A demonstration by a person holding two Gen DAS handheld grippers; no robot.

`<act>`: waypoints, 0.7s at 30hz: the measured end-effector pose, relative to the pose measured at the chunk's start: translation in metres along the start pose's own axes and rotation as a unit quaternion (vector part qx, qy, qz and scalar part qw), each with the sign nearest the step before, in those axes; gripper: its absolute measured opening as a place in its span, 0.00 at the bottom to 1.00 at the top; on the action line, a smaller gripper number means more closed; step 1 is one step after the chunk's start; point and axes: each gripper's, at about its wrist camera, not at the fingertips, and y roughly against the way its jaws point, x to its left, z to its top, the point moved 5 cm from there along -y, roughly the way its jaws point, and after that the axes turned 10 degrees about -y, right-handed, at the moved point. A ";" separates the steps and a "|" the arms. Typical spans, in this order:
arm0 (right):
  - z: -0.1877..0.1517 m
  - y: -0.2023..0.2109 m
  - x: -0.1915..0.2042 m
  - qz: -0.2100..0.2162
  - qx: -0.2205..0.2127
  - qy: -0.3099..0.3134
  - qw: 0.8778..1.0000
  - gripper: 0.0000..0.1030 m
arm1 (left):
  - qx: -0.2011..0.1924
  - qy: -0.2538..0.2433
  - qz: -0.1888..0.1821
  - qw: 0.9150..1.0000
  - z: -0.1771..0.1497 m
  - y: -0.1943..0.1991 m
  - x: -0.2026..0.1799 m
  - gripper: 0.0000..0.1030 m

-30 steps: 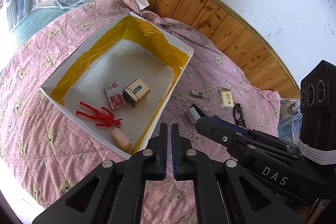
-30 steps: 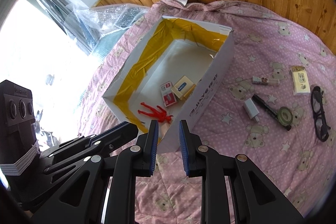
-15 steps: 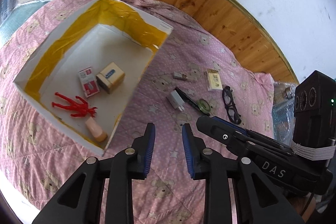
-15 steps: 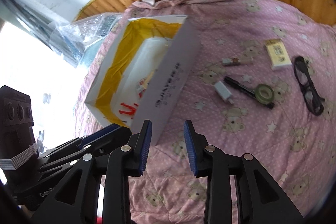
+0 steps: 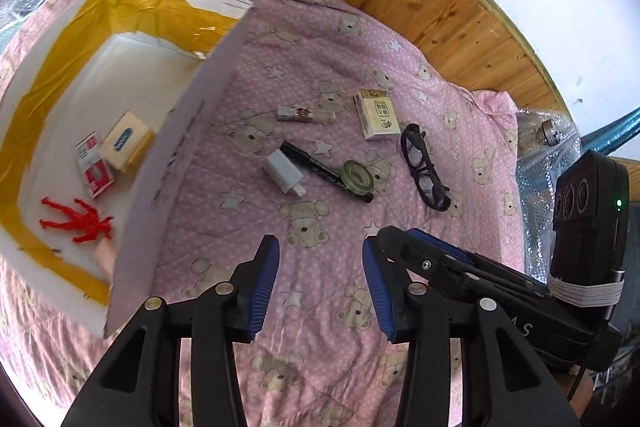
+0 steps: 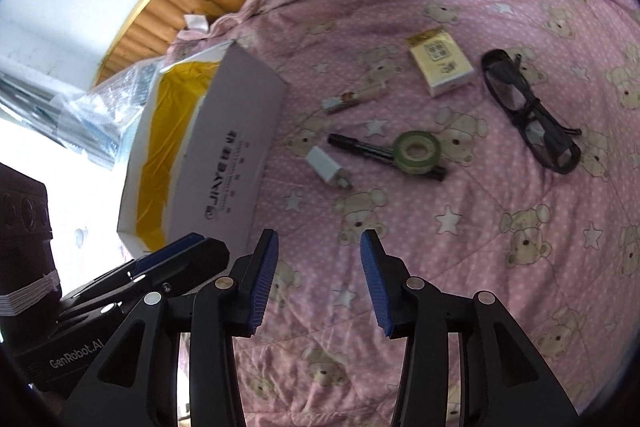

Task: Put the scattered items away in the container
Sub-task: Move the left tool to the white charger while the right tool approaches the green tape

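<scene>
Both grippers, left (image 5: 320, 283) and right (image 6: 318, 277), hang empty over the quilt (image 5: 320, 327), jaws wide apart. At twelve o'clock ahead of them lie six loose items: charger (image 5: 283, 173), pen (image 5: 316, 167), tape (image 5: 357, 179), glasses (image 5: 424, 167), tube (image 5: 306, 114), carton (image 5: 377, 114). At ten o'clock, the box (image 5: 176, 147) holds four things already. By this count, tidying looks under halfway done.
</scene>
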 end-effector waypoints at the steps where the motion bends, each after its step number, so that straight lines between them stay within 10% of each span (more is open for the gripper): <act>1: 0.002 -0.001 -0.004 -0.002 0.000 -0.004 1.000 0.45 | 0.004 -0.002 0.000 1.000 0.003 -0.005 -0.001 0.44; 21: 0.050 -0.049 -0.046 -0.022 0.022 -0.037 0.999 0.45 | 0.054 0.016 0.015 0.998 0.035 -0.088 0.018 0.44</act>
